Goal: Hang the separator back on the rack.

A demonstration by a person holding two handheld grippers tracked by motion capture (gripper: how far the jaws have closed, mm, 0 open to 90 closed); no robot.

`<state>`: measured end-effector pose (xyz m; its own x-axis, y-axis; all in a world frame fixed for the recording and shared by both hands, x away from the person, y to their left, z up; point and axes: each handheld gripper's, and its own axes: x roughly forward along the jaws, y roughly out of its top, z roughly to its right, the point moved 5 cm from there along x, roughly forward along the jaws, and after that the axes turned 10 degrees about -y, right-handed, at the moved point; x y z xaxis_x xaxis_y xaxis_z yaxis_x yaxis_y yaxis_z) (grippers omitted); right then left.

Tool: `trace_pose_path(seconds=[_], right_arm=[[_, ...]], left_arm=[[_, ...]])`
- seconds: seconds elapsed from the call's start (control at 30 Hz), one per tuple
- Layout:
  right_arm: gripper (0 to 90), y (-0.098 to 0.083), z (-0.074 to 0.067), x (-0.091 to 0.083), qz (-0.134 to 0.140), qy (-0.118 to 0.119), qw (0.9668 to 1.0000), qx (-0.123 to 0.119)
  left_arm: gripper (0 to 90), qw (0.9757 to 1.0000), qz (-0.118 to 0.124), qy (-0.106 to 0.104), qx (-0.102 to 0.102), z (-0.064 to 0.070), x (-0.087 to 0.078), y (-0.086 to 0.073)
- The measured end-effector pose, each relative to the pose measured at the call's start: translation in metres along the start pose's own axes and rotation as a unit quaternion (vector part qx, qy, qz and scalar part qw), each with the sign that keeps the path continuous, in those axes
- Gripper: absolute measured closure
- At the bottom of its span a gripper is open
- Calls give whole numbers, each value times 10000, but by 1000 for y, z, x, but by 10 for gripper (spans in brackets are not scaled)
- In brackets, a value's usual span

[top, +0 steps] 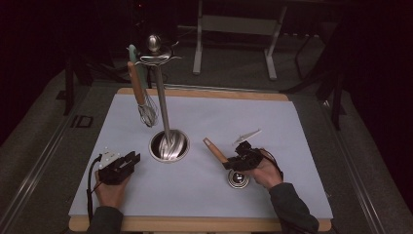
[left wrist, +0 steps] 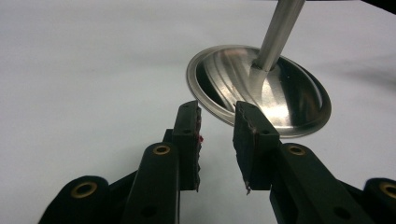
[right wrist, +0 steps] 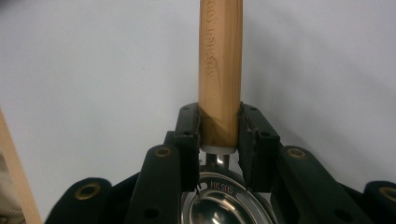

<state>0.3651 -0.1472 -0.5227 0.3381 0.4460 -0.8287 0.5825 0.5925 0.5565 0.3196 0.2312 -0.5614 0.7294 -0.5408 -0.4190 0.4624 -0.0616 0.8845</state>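
Right gripper view: the right gripper's (right wrist: 219,135) fingers are clamped on the wooden handle (right wrist: 220,70) of a steel ladle (right wrist: 219,205), its bowl just below them. In the high view the ladle sits low over the bench (top: 292,126), right of the utensil stand's base (top: 169,145). A whisk (top: 142,95) hangs on the stand. The left gripper's (left wrist: 217,140) fingers stand apart, empty, near the base.

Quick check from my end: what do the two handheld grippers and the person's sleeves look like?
Both the left gripper and right gripper are black, with brass-ringed jaw holes. The left carries a pale plate and trails a black cable; the right bears a grey three-cornered plate. Dark sleeves.
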Motion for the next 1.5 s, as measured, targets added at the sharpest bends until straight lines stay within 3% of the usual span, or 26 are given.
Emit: trace_pose_path(seconds=[0.4,0.57,0.7,1.0,1.2,1.5], right_arm=[[708,17,-17,-6,536,109,9964,-653],[708,25,-25,-6,821,138,9926,-883],[708,34,-30,-9,1174,73,9867,-1118],[708,49,-37,-15,1714,-66,9761,-1338],[708,55,-40,-12,1765,5,9739,-1429],[708,66,-45,-16,1963,53,9677,-1579]], left_arm=[[715,10000,-6,0,17,0,0,0],[715,10000,-10,0,14,0,0,0],[714,10000,-1,0,-1,0,0,0],[714,10000,36,2,-15,0,0,0],[714,10000,31,1,8,0,0,0],[713,10000,38,-20,-3,0,-1,0]])
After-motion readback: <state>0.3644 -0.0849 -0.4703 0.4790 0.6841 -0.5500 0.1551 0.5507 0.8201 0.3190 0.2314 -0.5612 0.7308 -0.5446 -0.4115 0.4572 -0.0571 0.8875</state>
